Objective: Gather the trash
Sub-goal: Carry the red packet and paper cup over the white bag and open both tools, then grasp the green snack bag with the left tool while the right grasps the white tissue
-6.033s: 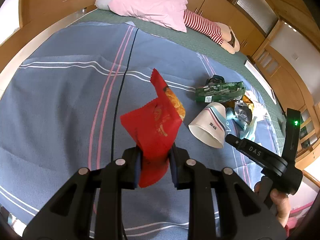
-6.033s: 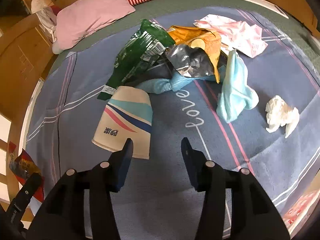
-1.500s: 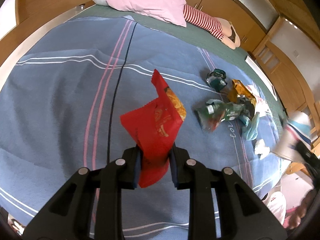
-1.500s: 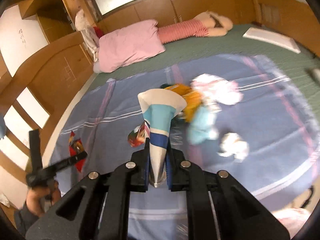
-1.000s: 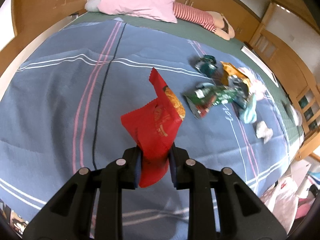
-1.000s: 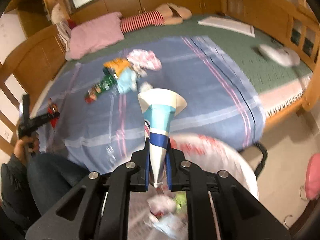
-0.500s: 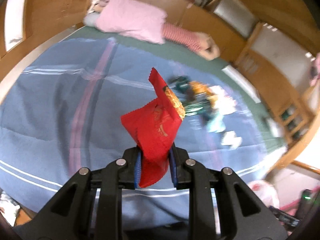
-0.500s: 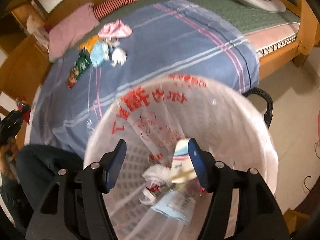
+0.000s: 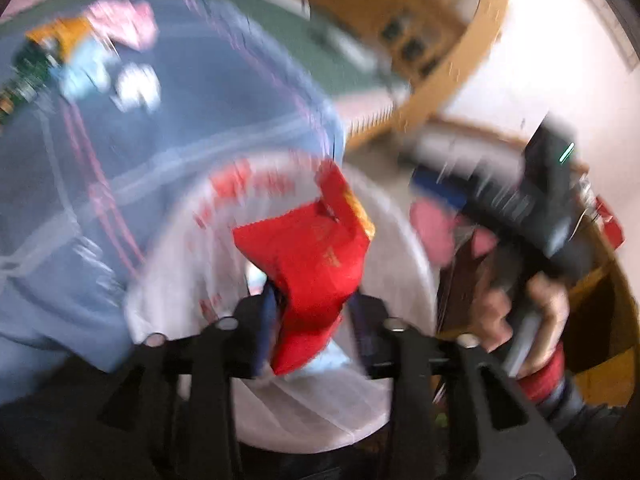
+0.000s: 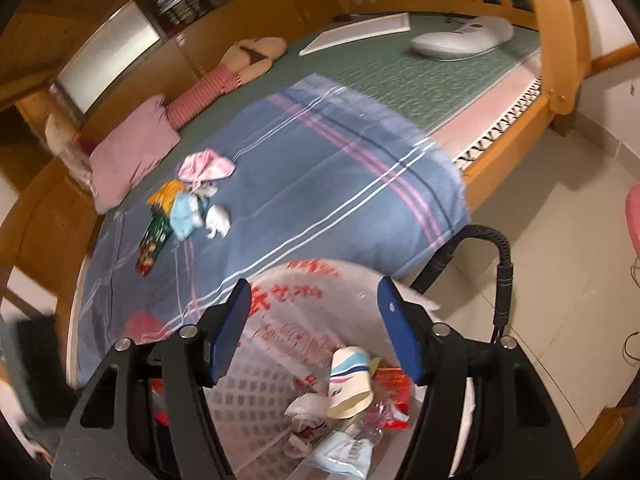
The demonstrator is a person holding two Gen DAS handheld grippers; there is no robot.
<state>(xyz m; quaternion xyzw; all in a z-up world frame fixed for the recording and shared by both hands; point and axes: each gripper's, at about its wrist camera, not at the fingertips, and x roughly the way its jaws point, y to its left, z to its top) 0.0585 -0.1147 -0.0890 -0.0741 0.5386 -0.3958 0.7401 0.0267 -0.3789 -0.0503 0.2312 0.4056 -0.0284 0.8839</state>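
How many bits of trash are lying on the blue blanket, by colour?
Pink wrapper: 1
Orange bag: 1
Light blue piece: 1
White tissue: 1
Green packet: 1
Total: 5

wooden bed frame point(image 10: 556, 32), blue striped blanket point(image 10: 320, 184), tiled floor point(image 10: 568, 240).

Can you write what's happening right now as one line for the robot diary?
left tool: opening, red wrapper between jaws, over bin | right tool: open, empty | paper cup: in bin | more trash on blanket
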